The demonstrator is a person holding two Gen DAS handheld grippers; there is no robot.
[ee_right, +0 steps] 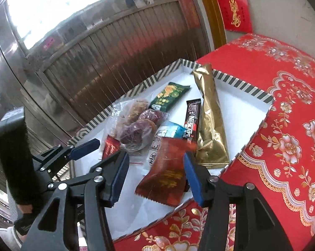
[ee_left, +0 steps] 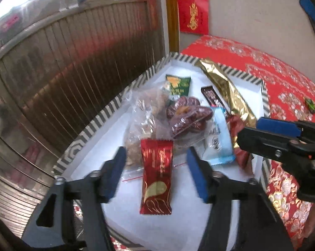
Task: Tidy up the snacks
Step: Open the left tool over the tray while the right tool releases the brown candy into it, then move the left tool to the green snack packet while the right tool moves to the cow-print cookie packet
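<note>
Two claws hang over one shallow tray (ee_left: 107,113) with a white floor and a black-and-white striped rim, which sits at the edge of a counter (ee_right: 283,108) draped in red cloth with gold flowers.

The left claw (ee_left: 156,171) is spread wide with nothing between its blue pads; a dark red snack packet (ee_left: 156,175) lies flat on the tray floor right under the gap, touched by neither pad. The right claw (ee_right: 156,175) is likewise wide open and empty-handed, poised above a brownish-red packet (ee_right: 168,173) that rests near the tray's near rim (from the left wrist view this claw (ee_left: 268,129) pokes in from the right edge).

The other snacks sit bunched in the middle of the tray. A clear bag of dark red dates (ee_right: 140,125) leans on a clear bag of pale brown pieces (ee_left: 142,121). Behind them lies a green packet (ee_right: 168,97). A pale blue-and-white packet (ee_left: 218,140) lies beside the dates, touching a dark Nescafe stick (ee_right: 192,115). A long gold foil bag (ee_right: 211,117) runs from the far rim toward the near side, just beside the stick.

One small green packet (ee_left: 310,104) lies apart on the red cloth, outside the tray.
</note>
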